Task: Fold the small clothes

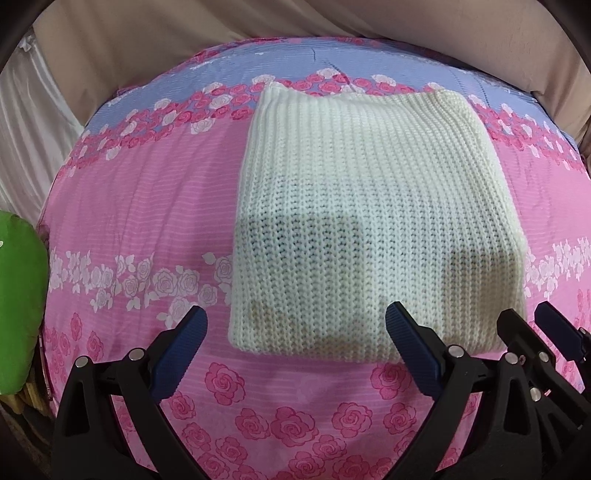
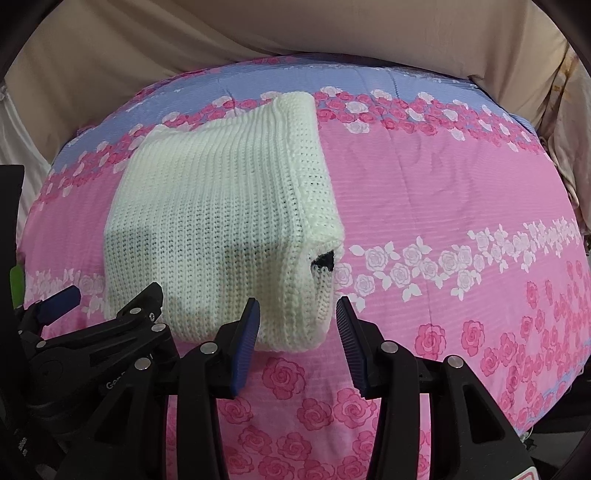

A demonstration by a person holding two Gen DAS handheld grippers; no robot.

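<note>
A cream ribbed knit garment (image 1: 373, 221) lies folded into a rough rectangle on the pink rose-patterned bed cover (image 1: 140, 221). It also shows in the right wrist view (image 2: 221, 221), with a dark patch at its near right corner. My left gripper (image 1: 295, 328) is open and empty, its jaws spread wide at the garment's near edge. My right gripper (image 2: 297, 325) is open and empty, its jaws either side of the garment's near right corner. The right gripper also shows at the right of the left wrist view (image 1: 532, 325).
The bed cover (image 2: 443, 184) has a blue band at the far side. Beige fabric (image 1: 332, 22) rises behind the bed. A green object (image 1: 18, 314) sits at the bed's left edge. White cloth (image 1: 26, 140) hangs at the far left.
</note>
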